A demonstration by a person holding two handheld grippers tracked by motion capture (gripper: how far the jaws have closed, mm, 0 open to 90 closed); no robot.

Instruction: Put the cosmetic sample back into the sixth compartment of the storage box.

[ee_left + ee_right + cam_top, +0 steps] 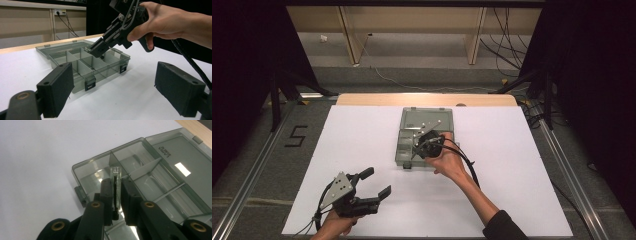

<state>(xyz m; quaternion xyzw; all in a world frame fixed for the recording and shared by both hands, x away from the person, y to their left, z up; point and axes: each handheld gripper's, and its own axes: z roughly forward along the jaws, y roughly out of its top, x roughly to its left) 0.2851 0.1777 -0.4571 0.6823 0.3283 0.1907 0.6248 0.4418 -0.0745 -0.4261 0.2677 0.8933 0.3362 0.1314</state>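
Observation:
A grey see-through compartment box (pixel 403 142) lies open mid-table, its lid (pixel 427 116) folded flat toward the far side. My right gripper (pixel 421 146) hovers over the box's near compartments, tilted down. It is shut on a narrow clear piece (pixel 115 176) with a dark streak in it, which stands up between the jaws above a corner compartment (pixel 92 173). From the left gripper view, the right gripper (pixel 98 48) dips into the box (pixel 82 75). My left gripper (pixel 376 184) rests open at the table's near left corner, holding nothing, well away from the box.
The white tabletop (pixel 357 145) ends in a wooden strip (pixel 427 99) at the far side. The right gripper's cable (pixel 468 162) trails back along the forearm. Cables lie on the floor beyond. Metal rails (pixel 257 170) flank the table.

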